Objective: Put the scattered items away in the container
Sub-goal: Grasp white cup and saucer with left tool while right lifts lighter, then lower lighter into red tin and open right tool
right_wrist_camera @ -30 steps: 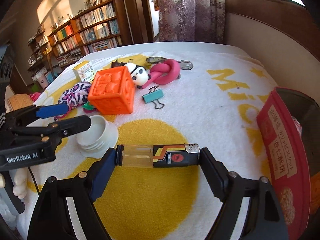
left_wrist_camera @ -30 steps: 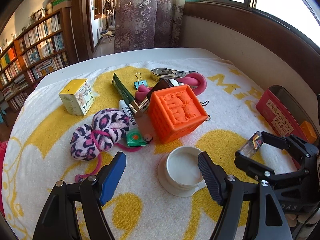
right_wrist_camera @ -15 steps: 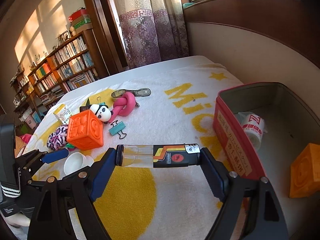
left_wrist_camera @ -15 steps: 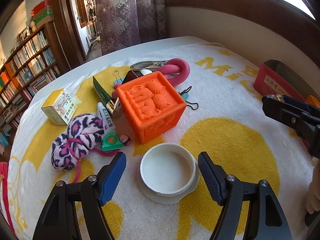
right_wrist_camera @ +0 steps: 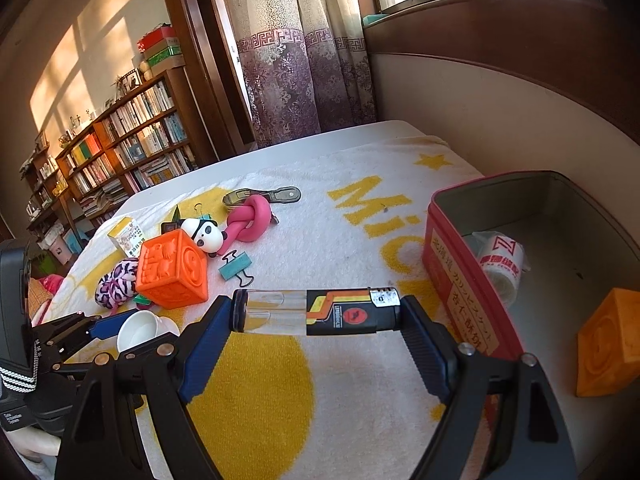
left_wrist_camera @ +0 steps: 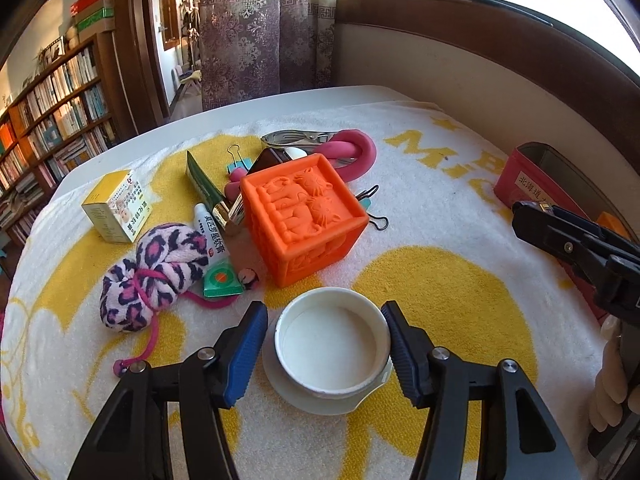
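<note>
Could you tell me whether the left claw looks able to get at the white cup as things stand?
Probably yes. The left claw is open with one finger on each side of the white cup, and nothing lies between them; the orange cube sits just beyond it.

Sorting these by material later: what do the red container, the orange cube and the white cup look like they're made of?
Red container: probably tin; bare grey metal inside, printed outside.
Orange cube: likely soft rubber or plastic; matte, moulded animal reliefs.
White cup: seemingly plastic; thin, smooth rim.
</note>
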Available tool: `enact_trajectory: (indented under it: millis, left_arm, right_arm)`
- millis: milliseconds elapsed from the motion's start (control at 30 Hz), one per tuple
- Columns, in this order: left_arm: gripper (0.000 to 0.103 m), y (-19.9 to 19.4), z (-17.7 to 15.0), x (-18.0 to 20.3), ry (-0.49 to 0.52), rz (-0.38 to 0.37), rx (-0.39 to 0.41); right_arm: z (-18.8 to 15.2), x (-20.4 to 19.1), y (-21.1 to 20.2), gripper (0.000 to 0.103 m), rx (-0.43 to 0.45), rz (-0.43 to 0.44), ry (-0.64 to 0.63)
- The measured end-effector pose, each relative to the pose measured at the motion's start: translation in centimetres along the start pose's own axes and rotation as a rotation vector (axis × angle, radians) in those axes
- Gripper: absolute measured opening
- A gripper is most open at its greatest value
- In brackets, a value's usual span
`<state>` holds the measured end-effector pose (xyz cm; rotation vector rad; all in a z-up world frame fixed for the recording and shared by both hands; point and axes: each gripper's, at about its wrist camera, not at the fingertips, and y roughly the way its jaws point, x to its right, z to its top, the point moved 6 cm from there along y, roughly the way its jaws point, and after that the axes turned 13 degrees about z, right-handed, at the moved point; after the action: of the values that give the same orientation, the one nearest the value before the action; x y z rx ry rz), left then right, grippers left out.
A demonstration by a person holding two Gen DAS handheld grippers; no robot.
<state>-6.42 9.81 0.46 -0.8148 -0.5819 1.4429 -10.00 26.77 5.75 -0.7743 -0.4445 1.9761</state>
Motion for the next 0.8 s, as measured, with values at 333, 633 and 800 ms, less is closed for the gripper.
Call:
enact_trajectory:
  millis: [333,633,800]
  left_arm:
    - [0.06,-0.4,0.2,0.2,-0.008,-0.006,0.001]
    - [0.06,-1.5,0.4,0.5,-0.005,-0.017,0.024]
    - [0.06,-2.0,0.3,0.3,-0.012,-0.025,0.026]
  right_arm:
    - [0.8,0.0,-1.3,0.086,0.073,-0.021,-0.002]
    - [2.3,2.2,-5.3,0.086,0.251,-0.162,0.05]
    - [2.3,5.3,-8.0,0.086,0.294,-0.227,0.149]
